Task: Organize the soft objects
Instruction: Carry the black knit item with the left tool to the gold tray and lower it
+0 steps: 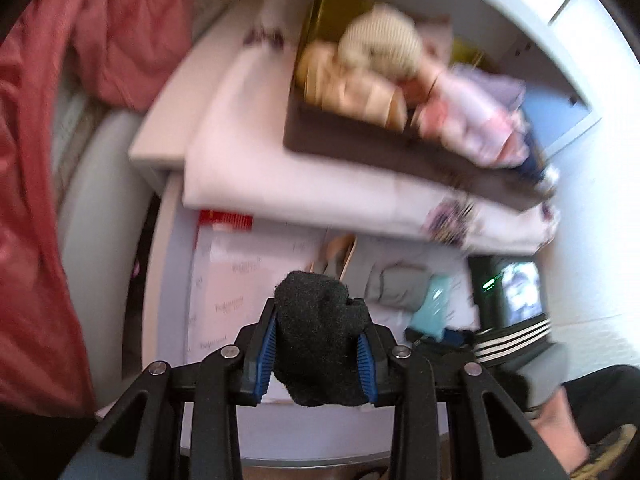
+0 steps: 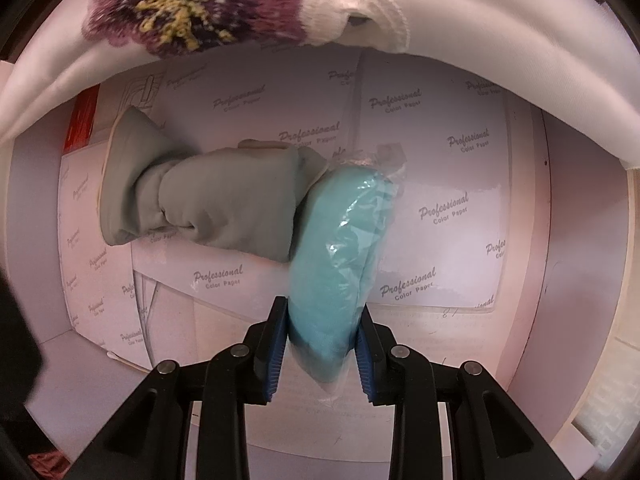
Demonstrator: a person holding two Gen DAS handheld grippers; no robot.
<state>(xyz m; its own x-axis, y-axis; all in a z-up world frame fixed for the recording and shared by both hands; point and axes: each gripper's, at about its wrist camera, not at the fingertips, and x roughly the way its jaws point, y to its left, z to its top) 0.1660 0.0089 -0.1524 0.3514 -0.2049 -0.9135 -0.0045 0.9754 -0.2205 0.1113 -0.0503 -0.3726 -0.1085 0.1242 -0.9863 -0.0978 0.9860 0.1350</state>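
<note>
Your left gripper (image 1: 320,344) has its jaws clamped on a balled black knitted sock (image 1: 320,332), held above a work surface papered with white printed sheets (image 2: 440,208). Your right gripper (image 2: 322,354) pinches a turquoise cloth bundle in clear plastic wrap (image 2: 340,248), which touches a rolled grey fabric piece (image 2: 208,196) lying on the paper. Beyond, a white folded cloth with purple embroidered flowers (image 1: 280,168) carries a dark brown box (image 1: 360,136) heaped with soft toys and clothes; red fabric (image 1: 48,160) hangs at your left

We see the box (image 1: 360,136) sitting on folded bedding (image 1: 248,152), probably stuffed with toys (image 1: 380,40), papers (image 1: 236,280) spread below.
</note>
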